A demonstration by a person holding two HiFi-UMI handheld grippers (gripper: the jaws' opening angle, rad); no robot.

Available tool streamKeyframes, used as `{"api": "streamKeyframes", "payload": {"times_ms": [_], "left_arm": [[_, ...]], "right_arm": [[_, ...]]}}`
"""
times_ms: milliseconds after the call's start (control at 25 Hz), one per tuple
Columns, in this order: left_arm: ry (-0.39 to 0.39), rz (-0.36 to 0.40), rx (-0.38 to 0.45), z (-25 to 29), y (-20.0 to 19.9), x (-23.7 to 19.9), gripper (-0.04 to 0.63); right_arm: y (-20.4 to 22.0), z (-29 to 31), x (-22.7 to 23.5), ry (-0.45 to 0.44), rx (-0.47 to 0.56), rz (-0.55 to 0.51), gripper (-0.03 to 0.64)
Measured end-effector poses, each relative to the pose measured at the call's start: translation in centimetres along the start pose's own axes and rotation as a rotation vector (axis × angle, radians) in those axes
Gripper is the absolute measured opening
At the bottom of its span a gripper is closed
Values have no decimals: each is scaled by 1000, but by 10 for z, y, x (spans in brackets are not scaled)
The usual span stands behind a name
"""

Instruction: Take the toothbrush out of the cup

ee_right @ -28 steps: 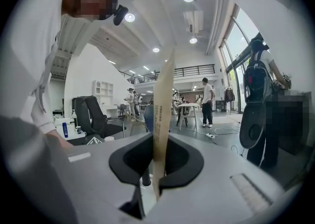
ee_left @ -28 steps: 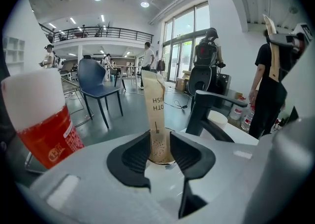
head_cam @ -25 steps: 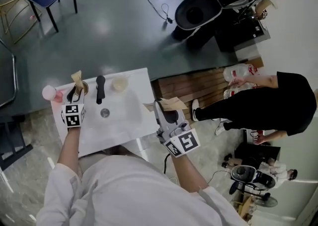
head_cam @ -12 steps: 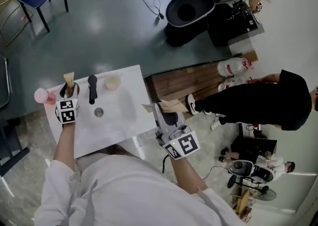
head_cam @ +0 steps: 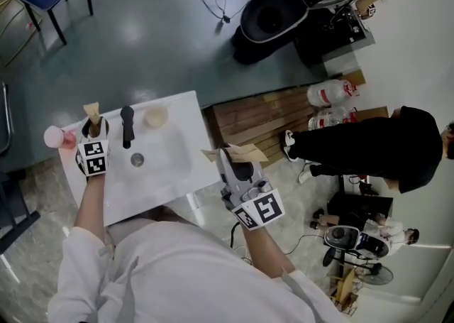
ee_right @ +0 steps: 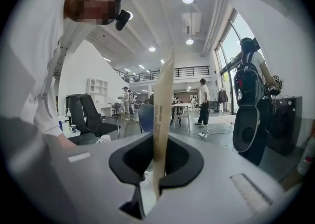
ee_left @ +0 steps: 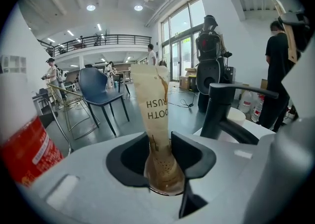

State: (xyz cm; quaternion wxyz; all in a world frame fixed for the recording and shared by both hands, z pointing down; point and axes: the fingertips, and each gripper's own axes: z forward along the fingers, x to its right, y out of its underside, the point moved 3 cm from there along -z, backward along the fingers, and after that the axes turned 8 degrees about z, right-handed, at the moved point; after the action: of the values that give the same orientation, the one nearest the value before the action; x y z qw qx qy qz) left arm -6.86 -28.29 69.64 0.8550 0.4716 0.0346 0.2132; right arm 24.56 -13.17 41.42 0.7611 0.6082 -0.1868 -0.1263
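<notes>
Your left gripper (ee_left: 166, 184), jaws just closing, clasps the brown cup (ee_left: 161, 171) on the white table (head_cam: 170, 165). A wrapped toothbrush (ee_left: 153, 105) stands in the cup. Your right gripper (ee_right: 156, 171) pinches a second wrapped toothbrush (ee_right: 162, 114) beside the table.

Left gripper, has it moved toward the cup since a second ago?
Yes. The left gripper has edged forward: the cup now sits deeper between its jaws, which have just been closing on it.

Toothbrush packet (ee_left: 155, 105) in cup (ee_left: 165, 184), between bottle (ee_left: 24, 142) and faucet (ee_left: 219, 114)
</notes>
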Motion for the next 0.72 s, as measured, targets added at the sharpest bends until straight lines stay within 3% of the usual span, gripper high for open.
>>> {"api": "streamKeyframes", "payload": {"times_ms": [280, 720], "left_arm": [[-20, 34, 17, -5, -5, 0, 52], [2, 47, 75, -14, -18, 6, 25]], "right_arm": [[-3, -4, -1, -9, -1, -4, 34], [1, -2, -3, -26, -1, 4, 32]]}}
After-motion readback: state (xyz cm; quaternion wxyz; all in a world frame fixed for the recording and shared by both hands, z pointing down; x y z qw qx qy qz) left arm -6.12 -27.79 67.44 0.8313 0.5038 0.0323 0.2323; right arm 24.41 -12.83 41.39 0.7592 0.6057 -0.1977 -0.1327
